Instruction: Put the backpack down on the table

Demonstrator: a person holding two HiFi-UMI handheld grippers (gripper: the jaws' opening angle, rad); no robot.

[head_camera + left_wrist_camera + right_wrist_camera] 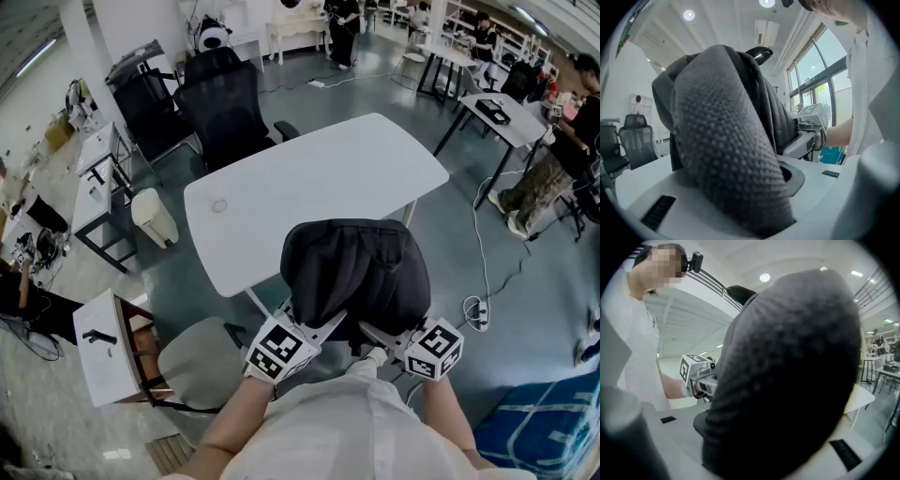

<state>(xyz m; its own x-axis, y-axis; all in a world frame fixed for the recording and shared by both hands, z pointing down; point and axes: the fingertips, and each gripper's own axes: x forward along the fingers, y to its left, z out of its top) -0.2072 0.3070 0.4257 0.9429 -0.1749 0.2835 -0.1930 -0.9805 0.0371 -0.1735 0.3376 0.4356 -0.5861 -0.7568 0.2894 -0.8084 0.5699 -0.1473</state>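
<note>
The backpack (356,277) was dark charcoal, nearly black. In the left gripper view its padded fabric showed a grey mesh of small raised dots. The desk (309,178) was plain white. The left hand-held gripper (314,330) and the right hand-held gripper (382,337) were pale grey-white and bore black-and-white square markers. The office chairs (225,108) were black, the nearer chair seat (197,361) light grey, the floor (525,281) dull blue-grey, the mat (548,427) blue with paler lines, and the person's shirt (356,436) white.

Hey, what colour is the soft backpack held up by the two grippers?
Black to dark grey; the soft fabric backpack shows best in the head view.
</note>
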